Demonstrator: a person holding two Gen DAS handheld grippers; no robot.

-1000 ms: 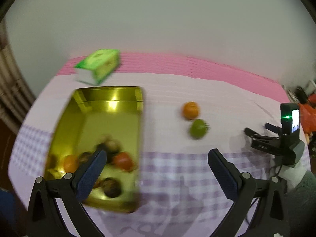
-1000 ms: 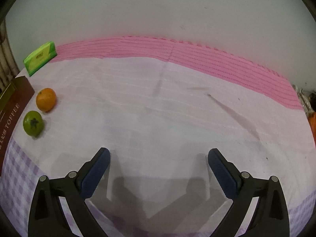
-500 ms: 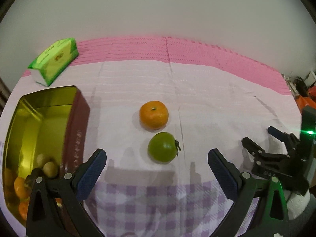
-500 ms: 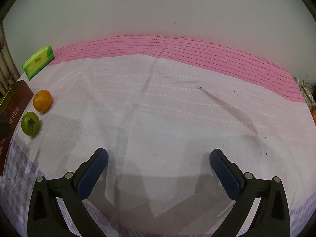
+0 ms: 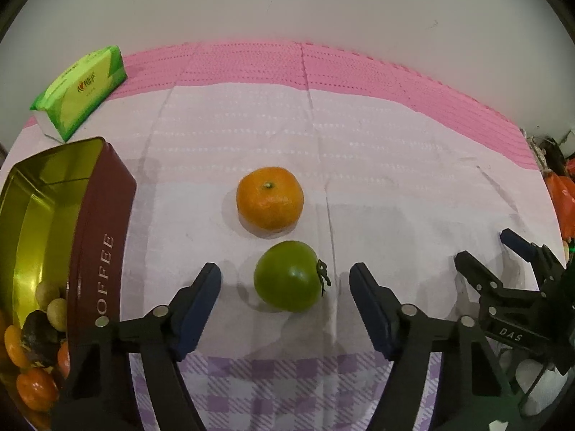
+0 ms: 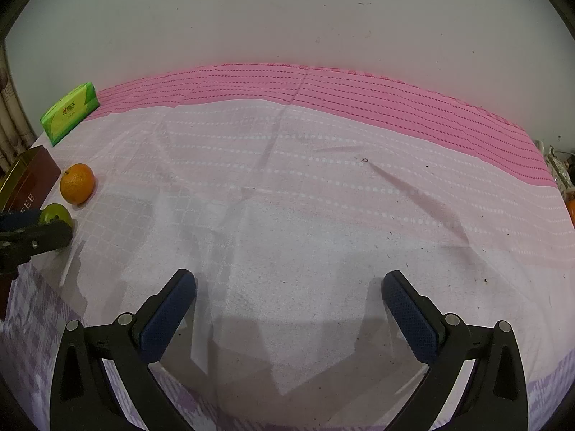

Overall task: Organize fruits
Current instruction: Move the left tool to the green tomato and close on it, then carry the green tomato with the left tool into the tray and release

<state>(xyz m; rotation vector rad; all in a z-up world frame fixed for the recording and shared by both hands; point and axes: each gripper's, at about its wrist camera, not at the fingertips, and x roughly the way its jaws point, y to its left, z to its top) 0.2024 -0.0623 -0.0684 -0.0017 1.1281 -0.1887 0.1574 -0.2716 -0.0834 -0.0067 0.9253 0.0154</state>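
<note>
Left gripper (image 5: 285,282): pointed steeply down at the tablecloth (image 5: 395,186); its jaws are closing, with the green fruit between them and a gap seen on each side, so nothing is gripped.
Green fruit (image 5: 287,281): laid on the cloth between the two blue pads, its stem turned toward the right pad.
Orange fruit (image 5: 269,198): set just beyond the green fruit, toward the far pink edge, apart from the jaws.
Tin (image 5: 104,251): placed at the left edge of the cloth, dark red outside, gold inside, with orange, pale and dark fruits (image 5: 32,344) heaped at its near end.
Green packet (image 5: 81,88): found at the far left corner.
Right gripper (image 6: 289,303): held wide apart over bare cloth, with nothing between its pads, well to the right of both loose fruits.
</note>
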